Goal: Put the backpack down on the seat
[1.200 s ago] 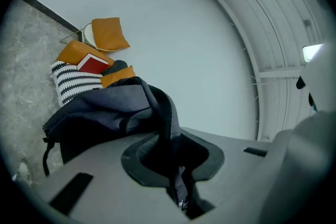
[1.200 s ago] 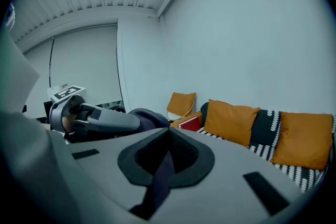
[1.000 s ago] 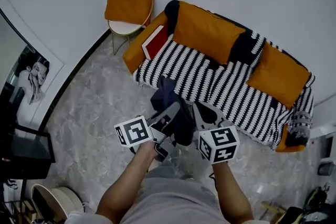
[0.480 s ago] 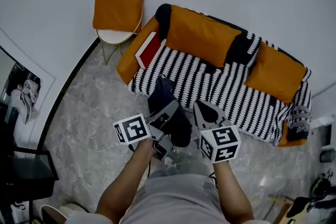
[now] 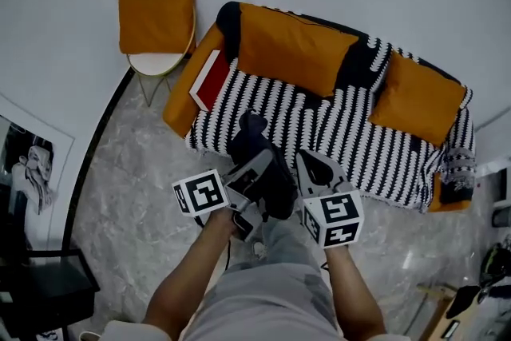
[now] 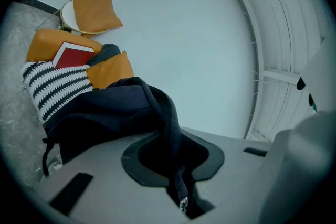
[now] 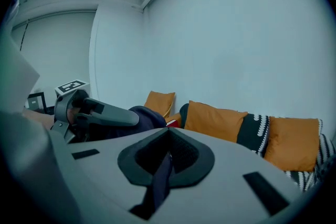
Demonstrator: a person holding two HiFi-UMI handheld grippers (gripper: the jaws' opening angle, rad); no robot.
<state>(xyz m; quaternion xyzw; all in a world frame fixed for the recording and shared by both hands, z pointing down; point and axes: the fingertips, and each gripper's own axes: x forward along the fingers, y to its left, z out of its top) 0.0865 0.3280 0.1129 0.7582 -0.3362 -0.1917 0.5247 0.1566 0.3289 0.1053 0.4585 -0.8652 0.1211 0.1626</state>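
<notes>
I am holding the dark backpack above the marble floor, left gripper and right gripper each clamping a strap; the striped sofa is sitting at 12 o'clock, a chair at 10.

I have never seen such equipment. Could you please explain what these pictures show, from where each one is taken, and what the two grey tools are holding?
There is no robot here: a person holds a two-jaw tool in each hand. The head view looks down from a camera on the person's head. It shows the left gripper and the right gripper, each with a marker cube. The other two pictures come from cameras riding on the grippers, looking along their jaws. Each gripper is shut on a dark strap of a navy backpack, held up in front of a striped sofa. On the sofa lie orange cushions and a red book. The backpack is not yet on the seat.
</notes>
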